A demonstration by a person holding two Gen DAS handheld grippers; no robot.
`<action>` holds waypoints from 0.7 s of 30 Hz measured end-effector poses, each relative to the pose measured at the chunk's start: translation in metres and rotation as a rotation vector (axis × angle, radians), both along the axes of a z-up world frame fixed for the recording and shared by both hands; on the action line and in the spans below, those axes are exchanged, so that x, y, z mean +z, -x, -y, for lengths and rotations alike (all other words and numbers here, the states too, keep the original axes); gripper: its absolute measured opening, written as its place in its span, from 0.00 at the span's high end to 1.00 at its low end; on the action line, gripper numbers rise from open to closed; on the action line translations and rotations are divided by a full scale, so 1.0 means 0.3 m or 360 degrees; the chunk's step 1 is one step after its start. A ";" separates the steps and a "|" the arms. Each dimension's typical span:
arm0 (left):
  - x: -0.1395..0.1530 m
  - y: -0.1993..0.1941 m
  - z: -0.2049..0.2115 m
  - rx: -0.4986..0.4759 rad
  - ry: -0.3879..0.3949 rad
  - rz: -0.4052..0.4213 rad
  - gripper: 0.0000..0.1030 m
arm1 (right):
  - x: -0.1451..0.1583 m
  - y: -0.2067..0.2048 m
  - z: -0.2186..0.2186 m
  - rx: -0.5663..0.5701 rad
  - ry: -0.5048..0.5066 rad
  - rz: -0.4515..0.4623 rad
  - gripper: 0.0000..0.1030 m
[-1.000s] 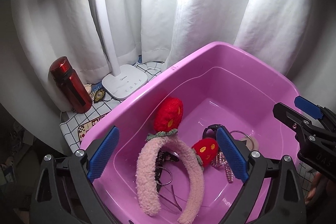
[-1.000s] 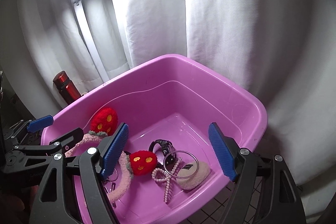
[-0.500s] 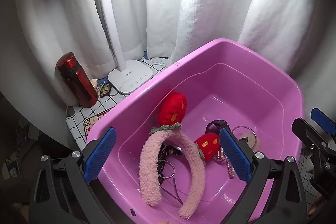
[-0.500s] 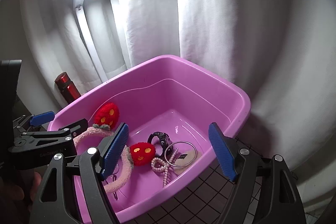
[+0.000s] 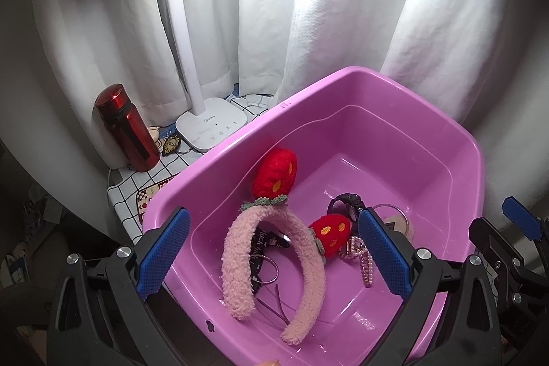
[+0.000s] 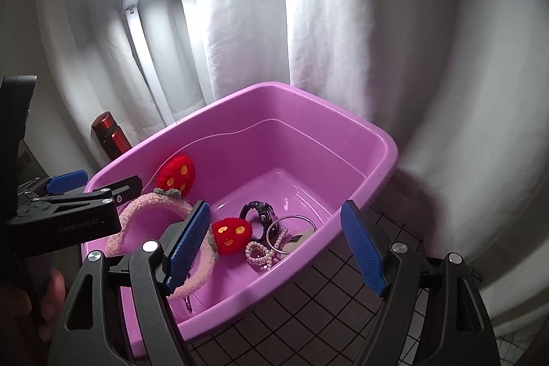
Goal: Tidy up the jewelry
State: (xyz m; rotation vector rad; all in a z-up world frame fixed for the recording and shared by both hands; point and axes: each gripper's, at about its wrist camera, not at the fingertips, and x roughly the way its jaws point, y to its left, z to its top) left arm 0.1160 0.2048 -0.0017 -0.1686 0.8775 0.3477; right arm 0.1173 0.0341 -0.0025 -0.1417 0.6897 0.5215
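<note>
Red metal bottle (image 5: 125,129), upright at the far left on a grid-patterned cloth (image 5: 128,185), near a small badge-like trinket (image 5: 171,144). White desk lamp (image 5: 211,124), base beside the bottle, stem rising against a white curtain (image 5: 329,22). Purple plastic tub (image 5: 360,81), on the cloth, holding all the jewelry. Left gripper (image 5: 274,256), above the tub's near edge, blue pads spread wide, nothing between them. Contents, left to right: pink fuzzy headband (image 5: 240,263), arched across the tub floor, bearing two red strawberry pom-poms (image 5: 276,173), one leaning on the left wall, one near the middle; a black hair clip (image 5: 271,239) and thin wire hoops lying under the band; black watch (image 5: 346,204), just behind the middle pom-pom; pearl hair clip (image 5: 360,254), beside that pom-pom; silver bangle (image 6: 291,233), resting over a beige round pad (image 6: 300,239) at the right. Right gripper (image 6: 274,246), hovering above the tub's near right corner, jaws wide apart and empty.
</note>
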 end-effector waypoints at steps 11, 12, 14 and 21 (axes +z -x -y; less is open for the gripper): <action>0.005 0.015 0.014 -0.0006 -0.0002 0.0001 0.06 | 0.004 0.029 0.014 0.0006 0.0023 0.0026 0.27; 0.007 0.017 0.013 -0.0005 0.0001 0.0000 0.06 | 0.004 0.031 0.015 0.0006 0.0025 0.0025 0.27; 0.009 0.020 0.014 -0.0007 0.0010 0.0000 0.06 | 0.002 0.037 0.019 0.0006 0.0028 0.0023 0.27; 0.012 0.023 0.022 -0.0016 0.0012 -0.0003 0.06 | -0.001 0.049 0.028 0.0002 0.0043 0.0023 0.27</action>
